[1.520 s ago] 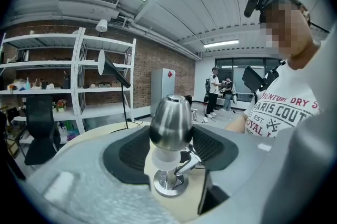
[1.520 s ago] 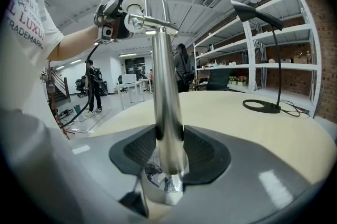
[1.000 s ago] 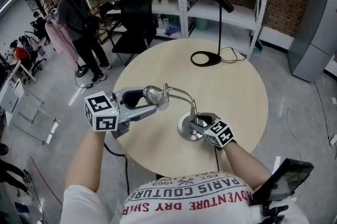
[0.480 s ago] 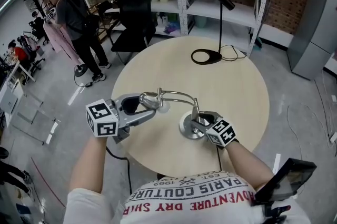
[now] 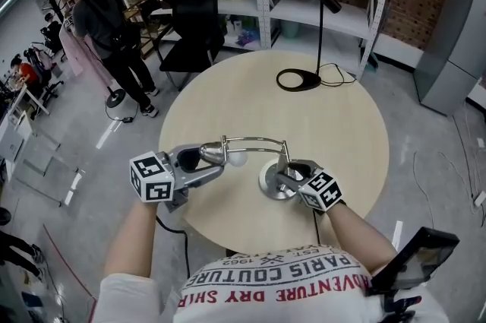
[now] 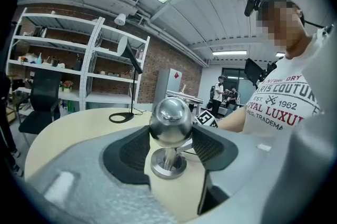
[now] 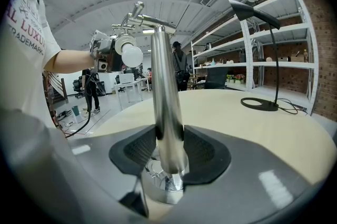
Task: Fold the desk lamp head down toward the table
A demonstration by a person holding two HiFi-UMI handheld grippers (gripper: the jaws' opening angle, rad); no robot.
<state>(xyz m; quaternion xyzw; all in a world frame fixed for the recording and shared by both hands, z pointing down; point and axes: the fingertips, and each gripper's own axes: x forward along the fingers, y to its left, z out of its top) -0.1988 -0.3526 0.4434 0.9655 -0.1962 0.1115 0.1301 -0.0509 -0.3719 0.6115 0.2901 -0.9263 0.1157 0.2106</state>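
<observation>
Head view: a chrome desk lamp [image 5: 254, 140] stands at the near edge of the round counter [image 5: 342, 131]. The left gripper [image 5: 209, 162] has its jaws closed on the lamp head [image 5: 215, 155], and the white bulb [image 5: 238, 158] projects just past the jaw tips. The right gripper [image 5: 285, 178] has its jaws on the upright stem [image 5: 282, 158] directly above the round base [image 5: 267, 185]. A black desk lamp [image 5: 298, 82] stands well beyond both jaws. Left gripper view: the rounded chrome lamp head [image 6: 169, 122] sits between the jaws of the left gripper [image 6: 169, 144], and both ribbed pads [image 6: 134, 149] touch its sides. Right gripper view: the stem [image 7: 166, 112] rises between the jaws of the right gripper [image 7: 168, 152], clamped by both pads, with the base [image 7: 166, 188] just below the jaw tips; the bulb [image 7: 130, 54] hangs high, to the left of the stem. Handling, as a judgement: the lamp is polished metal, hence rigid and slippery. The domed head offers only a small contact area to each pad and could roll out of the grip under a sideways pull, so it is best held across its widest part, behind the bulb. The bulb is probably fragile and should meet neither pad nor counter. The low hold on the stem suits steadying the base against tipping while the jointed arm is pressed downward.
</observation>
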